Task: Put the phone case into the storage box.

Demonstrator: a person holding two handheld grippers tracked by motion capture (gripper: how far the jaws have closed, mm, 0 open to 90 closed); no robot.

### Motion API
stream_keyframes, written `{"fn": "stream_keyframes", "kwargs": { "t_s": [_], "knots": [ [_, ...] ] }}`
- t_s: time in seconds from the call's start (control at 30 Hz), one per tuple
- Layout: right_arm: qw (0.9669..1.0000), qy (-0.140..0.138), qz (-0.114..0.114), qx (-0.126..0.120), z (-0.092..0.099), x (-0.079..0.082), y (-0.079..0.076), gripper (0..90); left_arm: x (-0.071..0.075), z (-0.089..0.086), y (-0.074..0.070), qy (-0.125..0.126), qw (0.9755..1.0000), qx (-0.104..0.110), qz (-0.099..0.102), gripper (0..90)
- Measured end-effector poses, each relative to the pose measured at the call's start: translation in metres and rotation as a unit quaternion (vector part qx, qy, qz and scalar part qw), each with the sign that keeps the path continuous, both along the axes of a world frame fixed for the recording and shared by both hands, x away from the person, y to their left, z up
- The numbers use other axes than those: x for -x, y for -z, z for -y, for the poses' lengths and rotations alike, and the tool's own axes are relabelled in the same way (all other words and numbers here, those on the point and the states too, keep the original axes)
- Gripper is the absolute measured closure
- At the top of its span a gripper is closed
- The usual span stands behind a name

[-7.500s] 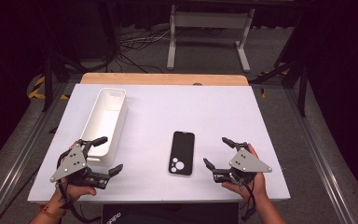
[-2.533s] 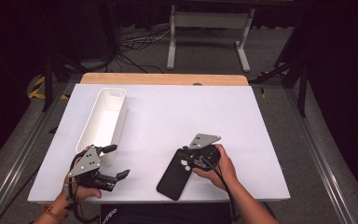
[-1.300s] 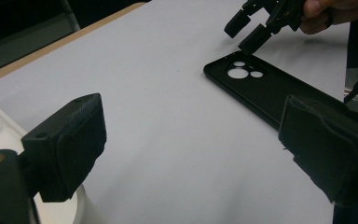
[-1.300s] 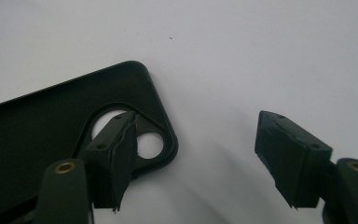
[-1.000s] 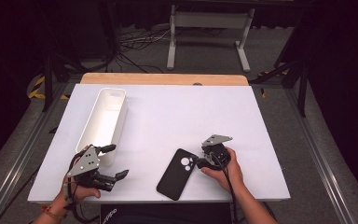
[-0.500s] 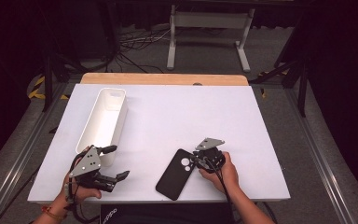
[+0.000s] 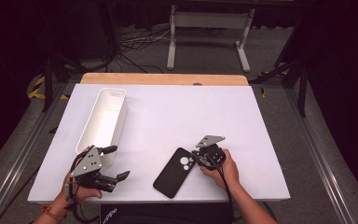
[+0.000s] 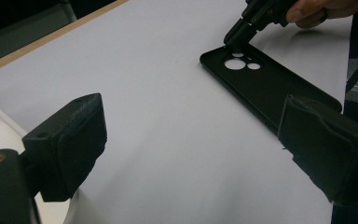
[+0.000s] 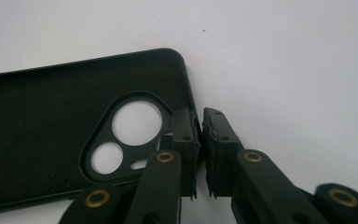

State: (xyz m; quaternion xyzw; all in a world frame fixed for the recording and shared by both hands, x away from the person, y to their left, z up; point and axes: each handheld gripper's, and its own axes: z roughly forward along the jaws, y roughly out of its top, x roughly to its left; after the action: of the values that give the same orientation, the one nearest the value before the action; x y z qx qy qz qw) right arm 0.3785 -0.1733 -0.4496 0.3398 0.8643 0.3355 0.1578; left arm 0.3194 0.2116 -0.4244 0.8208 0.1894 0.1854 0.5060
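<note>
A black phone case [image 7: 175, 172] lies inside up on the white table [image 7: 177, 107], slanted, its camera cutout toward my right gripper [image 7: 196, 161]. The right gripper's jaws have just been closing with the case's rim between them. In the right gripper view they [image 9: 199, 116] pinch the rim of the case [image 9: 51, 116] beside the cutout. My left gripper [image 7: 120, 162] is held at the table's front left, open and holding nothing. In its own view its jaws [image 8: 193, 126] stand wide apart, facing the case [image 8: 270, 84] and the right gripper [image 8: 237, 37].
A long white bin [image 7: 121, 116] stands on the left side of the table, just beyond the left gripper. A wooden strip [image 7: 163, 78] edges the far side. Past it are a metal stand [image 7: 207, 28] and cables on the floor.
The right gripper's jaws have come together onto the case's rim by the camera cutout. The case, both hands and the left gripper have stayed where they were.
</note>
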Motion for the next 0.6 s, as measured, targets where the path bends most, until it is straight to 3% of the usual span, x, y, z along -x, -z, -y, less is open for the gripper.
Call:
{"fn": "stream_keyframes", "kwargs": {
  "t_s": [0.1,0.3,0.4,0.47,0.5,0.53,0.6],
  "knots": [
    [0.9999,-0.006,0.011,0.004,-0.001,0.002,-0.001,84.8,0.000,0.000,0.000,-0.002,1.0000,-0.001,-0.002,8.8],
    [0.9983,-0.017,0.055,0.002,0.000,0.009,-0.012,85.1,-0.001,0.004,-0.001,-0.004,0.9999,-0.002,-0.012,9.5],
    [0.9945,-0.027,0.100,0.010,-0.004,0.015,-0.022,85.2,-0.003,0.008,-0.002,-0.005,0.9998,-0.001,-0.020,10.2],
    [0.9928,-0.031,0.115,0.009,-0.005,0.017,-0.026,87.9,-0.007,0.015,-0.004,-0.008,0.9995,-0.006,-0.031,11.1],
    [0.9908,-0.032,0.131,0.017,-0.007,0.019,-0.029,87.9,-0.009,0.020,-0.004,-0.010,0.9990,-0.008,-0.043,11.9],
    [0.9879,-0.034,0.148,0.029,-0.009,0.022,-0.032,87.9,-0.009,0.020,-0.004,-0.010,0.9990,-0.008,-0.043,13.6],
    [0.9859,-0.040,0.160,0.030,-0.012,0.025,-0.035,88.0,-0.014,0.033,-0.005,-0.002,0.9975,-0.017,-0.069,14.8]
  ]
}}
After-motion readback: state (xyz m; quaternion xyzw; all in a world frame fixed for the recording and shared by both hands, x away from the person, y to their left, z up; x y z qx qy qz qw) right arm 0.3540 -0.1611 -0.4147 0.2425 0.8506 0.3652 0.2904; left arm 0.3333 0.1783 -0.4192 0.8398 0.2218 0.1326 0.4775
